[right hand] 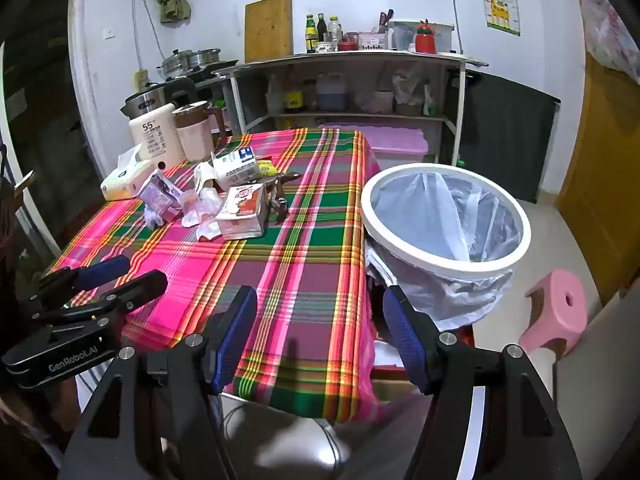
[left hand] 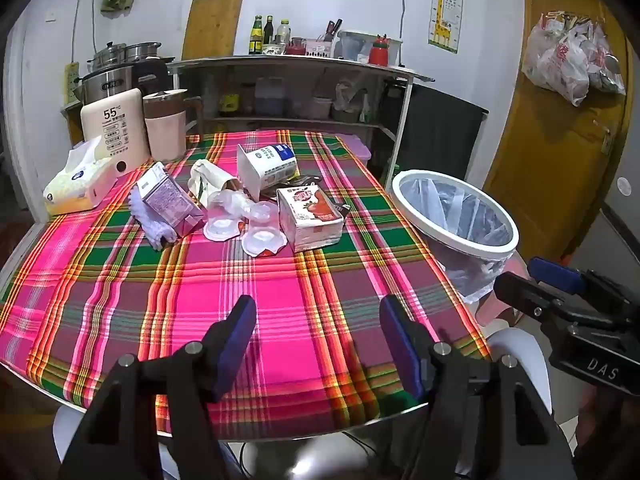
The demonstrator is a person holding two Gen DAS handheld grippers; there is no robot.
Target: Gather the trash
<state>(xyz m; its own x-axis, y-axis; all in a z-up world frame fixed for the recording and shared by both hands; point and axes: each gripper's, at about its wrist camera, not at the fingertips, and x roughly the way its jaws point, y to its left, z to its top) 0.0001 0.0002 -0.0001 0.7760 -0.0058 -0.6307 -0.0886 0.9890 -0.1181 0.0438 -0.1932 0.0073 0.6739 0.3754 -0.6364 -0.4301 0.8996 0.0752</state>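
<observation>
Both grippers poised, empty, at near edge of plaid table (left hand: pixel 304 280) before trash pickup starts.

Left gripper (left hand: pixel 318 332) and right gripper (right hand: pixel 320 328) hang w/ fingers spread wide, nothing between them. Trash sits clustered toward far side of table, well apart from both: red strawberry carton (left hand: pixel 310 216), purple carton (left hand: pixel 170 204), tipped white-and-blue milk carton (left hand: pixel 266 166), clear plastic cups (left hand: pixel 240 224), crumpled paper bag (left hand: pixel 208 180), dark wrappers (left hand: pixel 304 180). White bin w/ clear liner (right hand: pixel 446 216) stands just beside table's right edge; looks empty, so step in hand is prob. the first reach. Next move calls for extending a gripper fwd over the cloth to nearest piece, likely strawberry carton, closing across its narrow sides, then carrying it right to bin. Tissue pack (left hand: pixel 80 184) and kettle (left hand: pixel 166 124) prob. not trash; steer clear.
</observation>
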